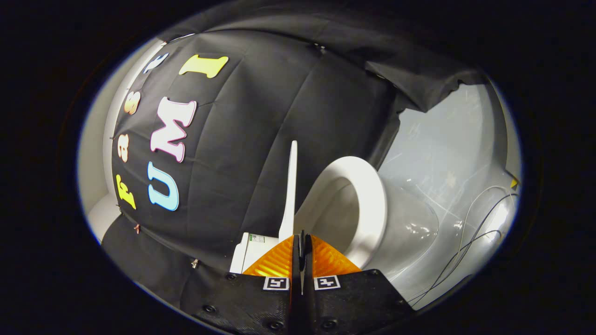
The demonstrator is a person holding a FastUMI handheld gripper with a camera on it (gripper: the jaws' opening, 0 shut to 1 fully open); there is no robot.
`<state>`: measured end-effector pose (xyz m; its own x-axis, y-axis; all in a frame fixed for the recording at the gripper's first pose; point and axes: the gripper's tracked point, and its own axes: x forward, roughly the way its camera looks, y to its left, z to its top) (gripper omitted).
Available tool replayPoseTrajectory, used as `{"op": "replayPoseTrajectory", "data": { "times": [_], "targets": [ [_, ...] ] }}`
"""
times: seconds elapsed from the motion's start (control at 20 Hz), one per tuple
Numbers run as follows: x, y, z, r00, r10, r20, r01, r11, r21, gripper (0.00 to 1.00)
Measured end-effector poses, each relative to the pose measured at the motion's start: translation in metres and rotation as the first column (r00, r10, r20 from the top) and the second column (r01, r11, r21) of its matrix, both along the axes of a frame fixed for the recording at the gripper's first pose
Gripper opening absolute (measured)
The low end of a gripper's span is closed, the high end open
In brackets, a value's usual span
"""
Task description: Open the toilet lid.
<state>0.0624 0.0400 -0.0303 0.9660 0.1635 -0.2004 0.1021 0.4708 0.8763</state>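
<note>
Gripper (301,246) fingers are pinching closed on the toilet lid (291,186) edge just ahead; lid is standing raised beside the seat (368,204); slipping grip risks it dropping back.

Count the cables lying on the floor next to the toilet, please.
About 3 thin cables loop over the grey floor beyond the toilet bowl; they overlap, so more may be hidden. The gripper is shut on the raised lid.

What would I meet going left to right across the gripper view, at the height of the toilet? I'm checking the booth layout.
Black cloth wall → raised toilet lid, seen edge-on above the shut gripper → toilet seat → grey floor → loose cables.
</note>
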Motion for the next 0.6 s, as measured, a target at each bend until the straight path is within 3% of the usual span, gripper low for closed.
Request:
{"op": "replayPoseTrajectory", "data": {
  "times": [0.6],
  "targets": [
    [0.003,0.051,0.077,1.0,-0.023,0.014,0.025,0.984,-0.178,0.05]
  ]
}}
